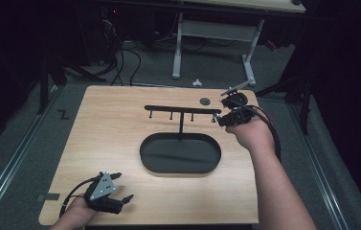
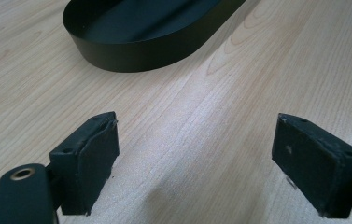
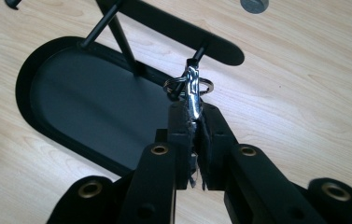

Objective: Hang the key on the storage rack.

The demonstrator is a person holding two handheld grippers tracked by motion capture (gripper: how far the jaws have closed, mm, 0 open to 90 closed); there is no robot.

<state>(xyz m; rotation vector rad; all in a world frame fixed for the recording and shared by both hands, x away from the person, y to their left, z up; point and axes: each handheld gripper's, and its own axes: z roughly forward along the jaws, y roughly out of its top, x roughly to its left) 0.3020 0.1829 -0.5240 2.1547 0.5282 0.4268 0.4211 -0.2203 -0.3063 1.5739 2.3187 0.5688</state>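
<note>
Black metal everywhere in this one: from the high view there's a black oval tray [image 1: 180,153] in the middle of the pale wood-grain table [image 1: 106,134], with a thin post rising from its back edge to a black flat crossbar with little hanging pegs [image 1: 183,109]. The right gripper [image 1: 220,119] is up at the right end of that bar, and the left gripper [image 1: 123,197] is parked at the near left corner of the table, well apart from the tray. A small grey round disc [image 1: 205,101] sits on the wood behind the bar. Over in the left gripper view, its jaws stand wide apart with nothing between them, just bare tabletop and the tray wall ahead, so that hand looks like it's simply waiting. The right gripper view is where the action is: the jaws are pinched together on a small shiny silver key on a split ring [image 3: 191,88], and the ring sits right at the end peg under the crossbar. I honestly can't tell if the ring is already over the peg or only touching it. My read is this is the hang-it-up step. Next move probably needs the ring eased fully onto the peg, then a gentle release so it doesn't slip off into the tray.
</note>
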